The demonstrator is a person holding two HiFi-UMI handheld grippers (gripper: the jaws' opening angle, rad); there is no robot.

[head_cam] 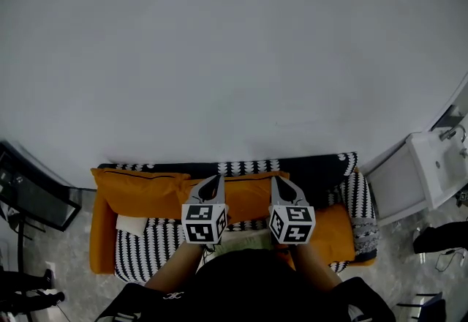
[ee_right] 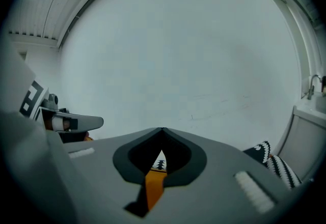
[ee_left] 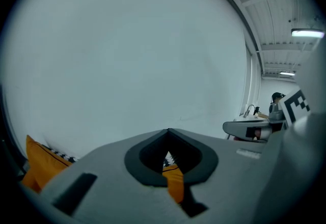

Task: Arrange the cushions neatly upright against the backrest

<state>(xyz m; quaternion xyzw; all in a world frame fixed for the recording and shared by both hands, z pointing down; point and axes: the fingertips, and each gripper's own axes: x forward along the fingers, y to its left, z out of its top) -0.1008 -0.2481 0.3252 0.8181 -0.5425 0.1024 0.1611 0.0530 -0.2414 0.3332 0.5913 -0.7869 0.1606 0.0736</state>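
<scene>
Nearest, at six o'clock in the head view, is the person's dark top (head_cam: 248, 284), with both forearms reaching out from it toward the sofa. The wall (head_cam: 234, 42) is by far the biggest thing, a flat matte white sheet filling everything from nine round to three o'clock. Below it stands the sofa (head_cam: 99, 240), orange at its ends and draped in a soft cover (head_cam: 157, 244) of black-and-white zigzag rows. Its backrest (head_cam: 314, 167) runs dark along the far edge. At three o'clock a white cabinet (head_cam: 398, 181) with hard, square faces stands just beside the sofa arm. Three plump orange fabric cushions are the job. The long cushion (head_cam: 139, 192), at nine o'clock of the grippers, seems already propped against the backrest. The middle cushion (head_cam: 245, 196) shows between the two grippers, also at the backrest. The third cushion (head_cam: 333, 229), at four o'clock, looks to lie flatter on the seat, so it probably needs standing up. The left gripper (head_cam: 216, 181) and right gripper (head_cam: 276, 183), grey with tapered tips, are both pinched fully closed on nothing. Each gripper view shows the tips meeting, with orange fabric beyond them. They sit side by side, aimed slightly down, likely poised to nudge rather than grasp.
</scene>
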